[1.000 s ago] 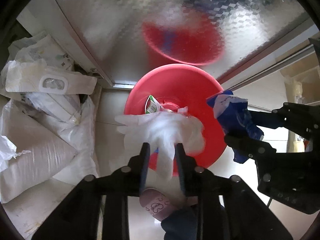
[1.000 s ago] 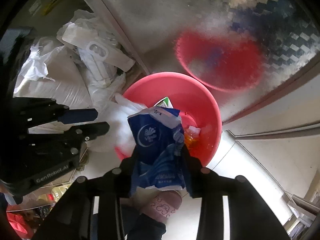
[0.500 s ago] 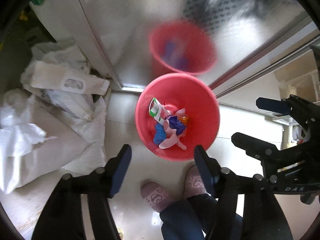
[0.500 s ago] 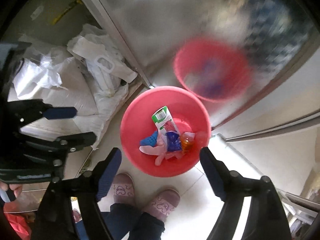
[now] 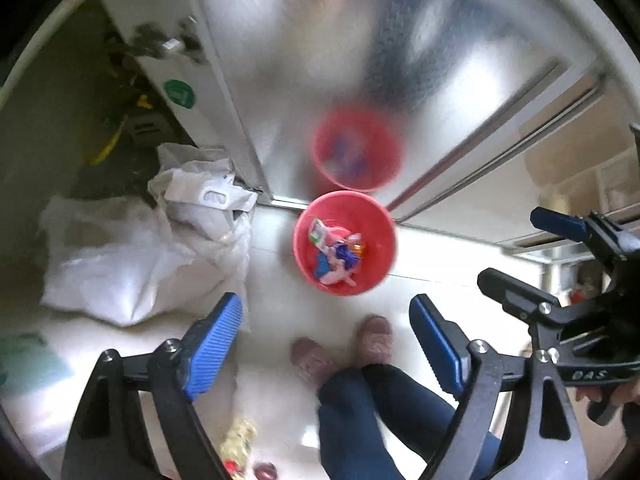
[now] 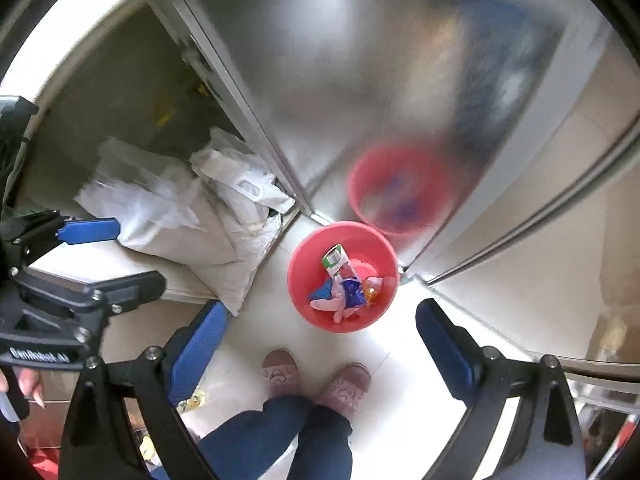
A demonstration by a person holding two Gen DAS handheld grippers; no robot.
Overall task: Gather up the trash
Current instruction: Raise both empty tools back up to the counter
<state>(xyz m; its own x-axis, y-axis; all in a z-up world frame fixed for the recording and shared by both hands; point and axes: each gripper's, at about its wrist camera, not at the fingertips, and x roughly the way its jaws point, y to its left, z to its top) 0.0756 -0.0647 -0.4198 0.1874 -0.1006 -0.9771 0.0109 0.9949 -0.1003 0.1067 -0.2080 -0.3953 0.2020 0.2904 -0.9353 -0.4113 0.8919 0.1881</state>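
Note:
A red bin (image 5: 380, 268) (image 6: 304, 284) stands on the pale floor against a reflective metal door. It holds mixed trash (image 5: 336, 252) (image 6: 344, 284): a green-and-white carton, a blue wrapper, pale plastic and an orange scrap. My left gripper (image 5: 326, 344) is open and empty, high above the bin. My right gripper (image 6: 322, 344) is open and empty too, also far above it. Each gripper shows in the other's view, the right one (image 5: 536, 248) at the right edge, the left one (image 6: 108, 252) at the left.
White sacks and plastic bags (image 5: 132, 252) (image 6: 200, 216) lie heaped left of the bin. The person's feet in pink slippers (image 5: 340, 348) (image 6: 316, 380) stand just below the bin. The metal door (image 5: 360, 60) shows the bin's blurred reflection. Small items (image 5: 240, 440) lie on the floor near the bottom.
A second ago the left gripper held a white plastic piece and the right a blue wrapper over the bin. Both opened, the trash fell in, and both grippers have risen well away.

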